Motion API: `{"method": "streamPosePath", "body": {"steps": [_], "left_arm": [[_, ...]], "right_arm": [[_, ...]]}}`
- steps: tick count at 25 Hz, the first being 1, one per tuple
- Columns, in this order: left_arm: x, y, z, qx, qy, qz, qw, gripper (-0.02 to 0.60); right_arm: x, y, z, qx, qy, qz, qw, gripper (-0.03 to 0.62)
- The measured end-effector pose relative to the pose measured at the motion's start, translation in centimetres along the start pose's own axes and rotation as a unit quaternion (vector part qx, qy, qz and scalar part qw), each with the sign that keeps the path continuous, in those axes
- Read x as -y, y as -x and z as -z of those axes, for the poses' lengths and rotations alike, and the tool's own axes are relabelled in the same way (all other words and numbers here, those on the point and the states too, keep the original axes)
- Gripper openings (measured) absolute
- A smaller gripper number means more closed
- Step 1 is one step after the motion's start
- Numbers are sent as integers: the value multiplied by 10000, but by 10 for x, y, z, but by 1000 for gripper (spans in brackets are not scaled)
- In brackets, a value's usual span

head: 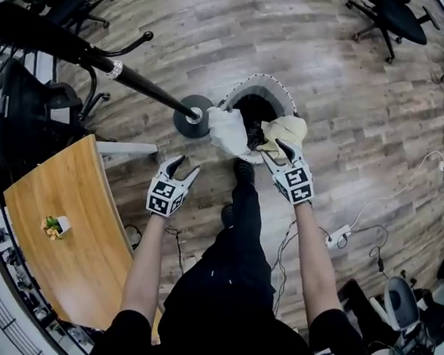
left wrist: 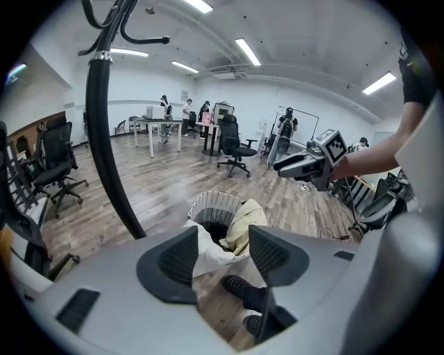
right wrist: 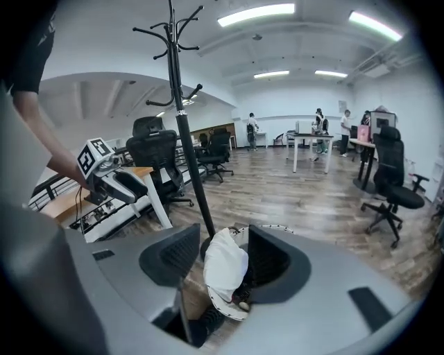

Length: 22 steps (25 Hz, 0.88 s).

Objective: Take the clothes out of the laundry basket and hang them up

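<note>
The white wicker laundry basket stands on the wood floor just past my feet. A white garment hangs over its near left rim and a cream garment over its near right rim. My right gripper is open at the near edge of the cream garment, with nothing pressed between its pads. In the right gripper view the white garment and the basket rim show below the right gripper. My left gripper is open and empty, short of the basket to its left. The left gripper looks down on the basket.
A black coat stand rises from its round base just left of the basket. A curved wooden desk with a small plant lies at my left. Office chairs stand further off, and cables with a power strip lie to the right.
</note>
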State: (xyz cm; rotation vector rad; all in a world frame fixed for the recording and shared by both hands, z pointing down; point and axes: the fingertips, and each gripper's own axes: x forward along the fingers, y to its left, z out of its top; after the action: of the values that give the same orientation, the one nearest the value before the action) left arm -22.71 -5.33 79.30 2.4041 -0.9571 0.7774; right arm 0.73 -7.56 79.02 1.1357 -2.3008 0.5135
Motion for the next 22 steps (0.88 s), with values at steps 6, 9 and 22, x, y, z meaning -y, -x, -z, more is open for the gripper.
{"method": "streamPosePath", "body": {"steps": [6,9,22], "left_arm": [[-16,-45,33,-353,-61,80,9993,239],[-27,-67,49,-508,-120,96,9986,239],[-66,-141,104,-646,-69,132,9978,239]], "right_arm": [[14,-55,40,-375,237,-233,9987,229],[19,-82,59,-527,290,-327,9977,227],[24,-178,112,-877,633,-633,9921,225]]}}
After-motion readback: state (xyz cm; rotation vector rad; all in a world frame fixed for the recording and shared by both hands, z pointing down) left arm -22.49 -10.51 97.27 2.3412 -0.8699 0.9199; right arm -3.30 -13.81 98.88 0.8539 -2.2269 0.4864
